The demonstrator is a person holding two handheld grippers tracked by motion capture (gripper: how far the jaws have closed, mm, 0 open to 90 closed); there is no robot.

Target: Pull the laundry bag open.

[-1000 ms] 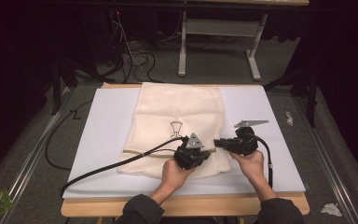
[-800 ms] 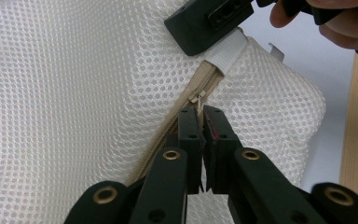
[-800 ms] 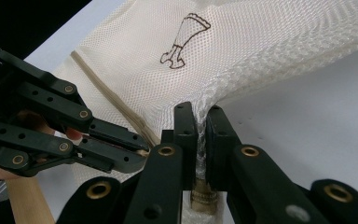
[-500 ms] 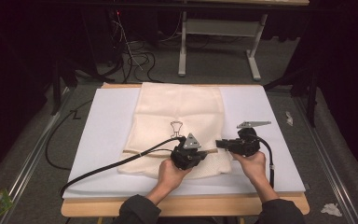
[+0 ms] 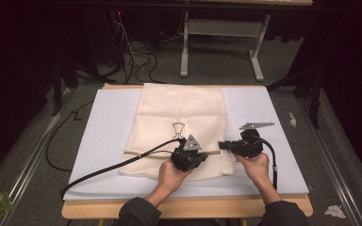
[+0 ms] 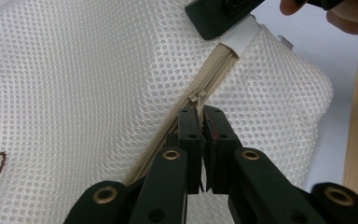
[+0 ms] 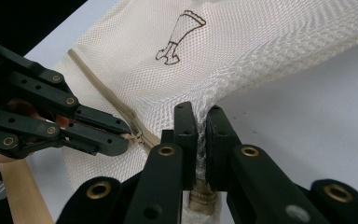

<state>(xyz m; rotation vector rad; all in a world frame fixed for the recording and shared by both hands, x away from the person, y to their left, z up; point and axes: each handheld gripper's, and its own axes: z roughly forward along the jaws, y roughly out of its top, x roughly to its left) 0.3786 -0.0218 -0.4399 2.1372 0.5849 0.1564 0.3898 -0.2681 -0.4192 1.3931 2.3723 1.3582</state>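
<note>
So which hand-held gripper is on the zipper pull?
The left hand-held gripper: its jaws close on the zipper pull. The right hand-held gripper instead pinches the mesh bag at its edge.

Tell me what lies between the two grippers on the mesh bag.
In the left gripper view, a short stretch of closed beige zipper on the mesh bag runs from the left gripper to the right gripper.

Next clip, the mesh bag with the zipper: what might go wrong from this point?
1. The left tongs pinch only the small zipper pull; it may slip out if tugged.
2. The right tongs hold a thin bunch of the mesh bag at its edge; a hard pull might snag or stretch it, or let it slide free.
3. The zipper lies slightly curved on the soft bag, so the slider may jam.
</note>
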